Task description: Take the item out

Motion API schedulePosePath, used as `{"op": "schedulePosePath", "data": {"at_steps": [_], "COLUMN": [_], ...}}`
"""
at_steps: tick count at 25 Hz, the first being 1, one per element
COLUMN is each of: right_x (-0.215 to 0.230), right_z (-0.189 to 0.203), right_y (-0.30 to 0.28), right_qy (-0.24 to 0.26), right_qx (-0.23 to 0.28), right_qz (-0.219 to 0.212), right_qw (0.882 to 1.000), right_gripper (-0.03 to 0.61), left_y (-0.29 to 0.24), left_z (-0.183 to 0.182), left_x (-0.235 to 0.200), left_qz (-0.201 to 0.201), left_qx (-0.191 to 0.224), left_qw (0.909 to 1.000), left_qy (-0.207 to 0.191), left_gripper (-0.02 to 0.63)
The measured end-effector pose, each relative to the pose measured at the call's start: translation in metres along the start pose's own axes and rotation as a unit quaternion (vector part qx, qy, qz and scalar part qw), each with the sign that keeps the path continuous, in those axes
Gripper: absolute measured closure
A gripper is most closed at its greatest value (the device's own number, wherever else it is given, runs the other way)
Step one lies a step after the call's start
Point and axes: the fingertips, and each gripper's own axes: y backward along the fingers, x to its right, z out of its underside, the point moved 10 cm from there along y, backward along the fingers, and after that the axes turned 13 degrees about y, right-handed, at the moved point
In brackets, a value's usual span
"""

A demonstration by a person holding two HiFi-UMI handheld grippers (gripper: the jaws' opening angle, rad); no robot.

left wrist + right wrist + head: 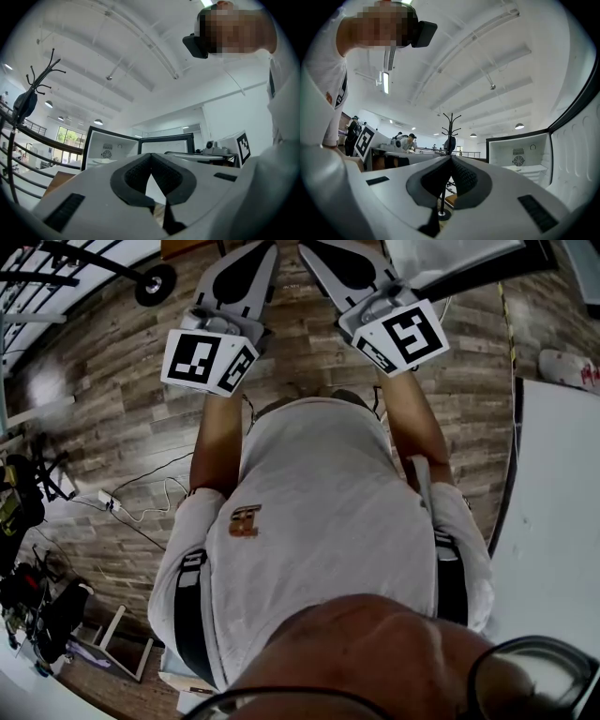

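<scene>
Closest to the lens, the person's grey shirt (319,512), crossed by black harness straps, fills the head view. Both forearms reach ahead over a wood-plank floor (122,409). Each hand carries a tool topped by a marker cube (211,360), kept face-up where the head camera can read it. The left tongs (248,273) and right tongs (342,268) sit side by side, roughly level and pointed forward, apparently a carrying pose for an approach rather than a reach.

Seen from its own camera, the left tongs (151,154) are pressed together with nothing between the ribbed pads. The right tongs (451,157) are likewise closed and empty.

Beyond the tips stands an open refrigerator (110,150), well apart, door swung wide. Its white compartment (520,157) shows a shelf and a round vent. A coat stand (451,124) rises between.

The item to be taken out cannot be made out in any view. Presumably it waits inside that open compartment, and neither tool has reached it.
</scene>
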Motion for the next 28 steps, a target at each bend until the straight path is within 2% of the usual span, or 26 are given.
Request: {"op": "schedulePosePath", "data": {"at_steps": [11, 18, 28], "right_x": [-0.012, -0.024, -0.015], "right_z": [0.008, 0.007, 0.013], "right_y": [-0.038, -0.045, -0.052], "right_qy": [0.011, 0.020, 0.031], "right_qx": [-0.005, -0.014, -0.026], "right_qz": [0.019, 0.034, 0.039], "right_qw": [1.000, 0.999, 0.998], "right_gripper": [0.546, 0.545, 0.546], "left_y": [0.007, 0.019, 0.012], "left_z": [-0.008, -0.010, -0.009], "left_x": [-0.045, -0.059, -0.074], "left_qz": [0.023, 0.032, 0.029], "left_qx": [-0.004, -0.011, -0.009], "left_qw": [0.9997, 0.9994, 0.9995], "left_qy": [-0.002, 0.000, 0.004], "left_gripper": [0.595, 0.595, 0.595]}}
